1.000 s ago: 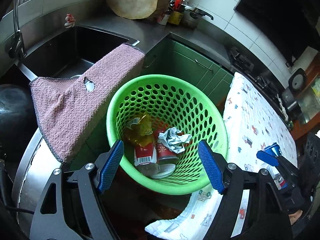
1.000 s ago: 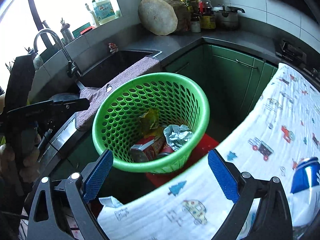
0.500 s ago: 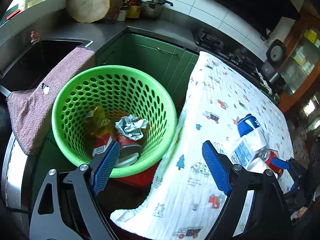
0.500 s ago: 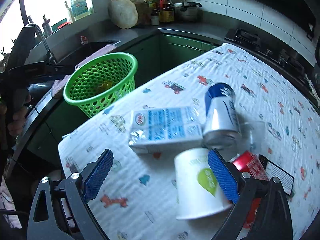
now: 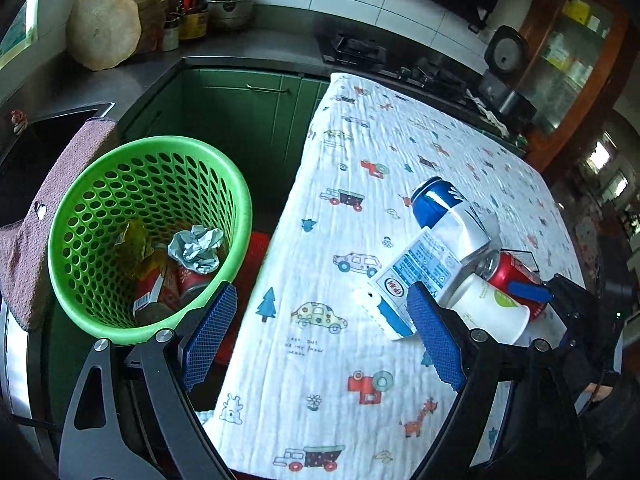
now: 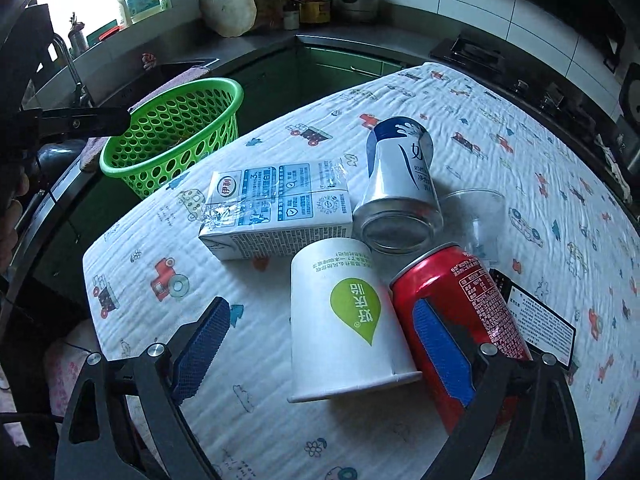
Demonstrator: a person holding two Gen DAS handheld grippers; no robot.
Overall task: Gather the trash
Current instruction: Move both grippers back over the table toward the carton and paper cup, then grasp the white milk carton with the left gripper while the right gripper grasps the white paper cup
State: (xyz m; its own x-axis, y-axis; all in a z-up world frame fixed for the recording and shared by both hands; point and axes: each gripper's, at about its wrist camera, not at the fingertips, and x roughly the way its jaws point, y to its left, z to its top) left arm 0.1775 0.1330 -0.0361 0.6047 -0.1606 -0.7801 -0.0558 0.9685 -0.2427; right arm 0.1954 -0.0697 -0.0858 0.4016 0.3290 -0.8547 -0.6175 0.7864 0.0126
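A green perforated basket [image 5: 236, 196] [image 6: 224, 92] beside the table holds crumpled paper [image 5: 196, 248], wrappers and cans. On the printed tablecloth [image 6: 280, 420] lie a milk carton [image 6: 276, 204] [image 5: 416, 276], a blue-white can [image 6: 400, 184] [image 5: 448, 212], a white paper cup [image 6: 340, 320] [image 5: 492, 312], a red can [image 6: 472, 304] [image 5: 512, 272] and a clear cup [image 6: 476, 220]. My right gripper [image 6: 320, 352] is open, its fingers straddling the paper cup, the right finger against the red can. My left gripper [image 5: 320, 332] is open and empty over the table's near edge.
A pink towel [image 5: 32, 248] hangs over the sink edge [image 5: 104, 108] left of the basket. A black card [image 6: 536, 320] lies by the red can. The counter behind holds a wooden block [image 5: 106, 24], bottles, a pot and a stove [image 5: 352, 50].
Both grippers have swung right, away from the basket to the table. The right gripper has closed in on the pile and now straddles the paper cup.
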